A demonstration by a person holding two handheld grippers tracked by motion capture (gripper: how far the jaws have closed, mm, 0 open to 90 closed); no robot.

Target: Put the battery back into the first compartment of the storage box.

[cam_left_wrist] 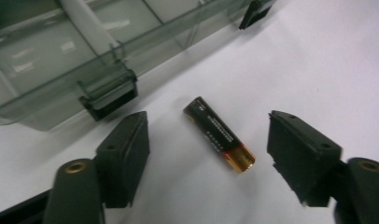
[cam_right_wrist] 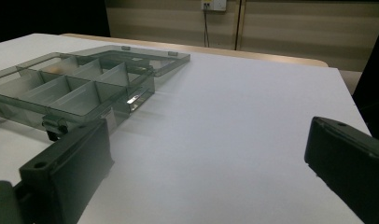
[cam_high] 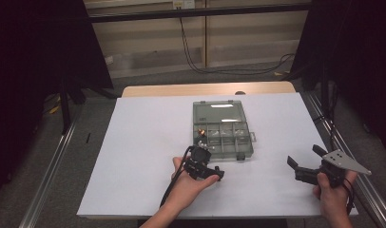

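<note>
1. Nearest to the camera in the high view are the person's two forearms, which come in from the bottom edge; I go from left to right.
2. On the left side the left gripper (cam_high: 215, 173) is held low over the white table (cam_high: 143, 142), just in front of the near edge of the organiser box (cam_high: 223, 133). I judge it is so low because it wants to take something small from the sheet.
3. In the left gripper view its jaws stand apart, one on each side of a battery (cam_left_wrist: 219, 134). The pads (cam_left_wrist: 127, 156) do not touch it, so the gripper is released and grasps nothing yet.
4. This battery, black with a gold end, lies flat on the sheet, just beside the black latch (cam_left_wrist: 108, 100) of the box. It lies slanted between the jaws, so I think the grip may need a small turn of the hand.
5. In the middle the box is open, with the lid folded back to the far side, probably so that the compartments are free for sorting. Some small parts lie in the near-left compartments; I cannot tell what they are.
6. On the right side the right gripper (cam_high: 305, 161) rests well apart from the box, jaws wide and holding nothing. It seems only to wait.
</note>
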